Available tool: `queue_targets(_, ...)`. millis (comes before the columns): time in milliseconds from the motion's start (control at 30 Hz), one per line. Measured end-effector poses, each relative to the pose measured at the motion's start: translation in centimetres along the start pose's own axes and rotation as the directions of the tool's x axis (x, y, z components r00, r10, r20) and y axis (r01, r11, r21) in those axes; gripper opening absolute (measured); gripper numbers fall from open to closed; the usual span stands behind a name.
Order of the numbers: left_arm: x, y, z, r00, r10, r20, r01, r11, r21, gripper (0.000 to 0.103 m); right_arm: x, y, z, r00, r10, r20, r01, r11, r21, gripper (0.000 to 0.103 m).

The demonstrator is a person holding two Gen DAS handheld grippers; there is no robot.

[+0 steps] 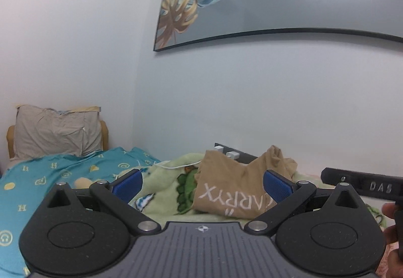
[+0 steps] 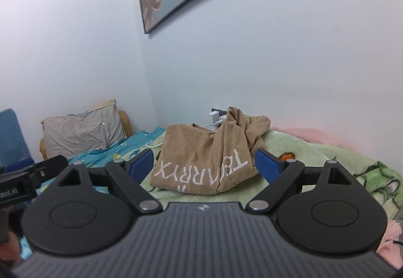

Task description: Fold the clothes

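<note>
Lying on the green blanket (image 2: 314, 149) of the bed, the tan shirt (image 2: 201, 159) sits loosely folded with white lettering facing up, just in front of the wall. Left tongs (image 1: 202, 183) stand wide with nothing between the blue pads. Right tongs (image 2: 204, 164) likewise stand wide and empty, apart from the shirt. A grey pillow (image 1: 55, 130) rests left of the shirt.

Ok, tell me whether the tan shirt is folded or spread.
Partly folded: the tan shirt lies doubled over on the green blanket, its far end bunched up.
</note>
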State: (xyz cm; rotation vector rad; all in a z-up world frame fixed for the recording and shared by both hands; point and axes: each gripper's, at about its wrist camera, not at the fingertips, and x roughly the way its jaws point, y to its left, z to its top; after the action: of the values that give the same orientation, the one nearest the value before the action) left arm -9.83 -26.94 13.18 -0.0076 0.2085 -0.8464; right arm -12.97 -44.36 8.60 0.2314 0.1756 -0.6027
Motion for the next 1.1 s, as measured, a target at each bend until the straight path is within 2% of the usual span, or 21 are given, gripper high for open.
queue_targets(300, -2.1, 1.3, -2.6, 0.999, 0.021, 0.043, -0.021, 1.0, -0.007, 0.103, -1.6, 3.2, -3.7, 0.998, -0.012, 0.059, 0.017, 0.996, -0.088, 0.089)
queue_targets(433, -2.7, 2.0, -3.2, 0.998, 0.036, 0.052, -0.036, 0.999, 0.006, 0.103, -1.7, 3.7, -4.8, 0.997, -0.025, 0.069, 0.03, 0.996, -0.085, 0.089)
queue_targets(833, -3.9, 3.6, -5.1, 0.997, 0.064, 0.042, -0.064, 0.998, -0.005, 0.103, -2.4, 6.3, -5.7, 0.994, -0.032, 0.103, 0.049, 0.985, -0.167, 0.089)
queue_targets(1100, -3.9, 4.1, -5.2, 0.997, 0.068, 0.038, -0.068, 0.998, -0.016, 0.103, -3.2, 7.0, -6.0, 0.995, -0.021, 0.098, 0.038, 0.984, -0.173, 0.089)
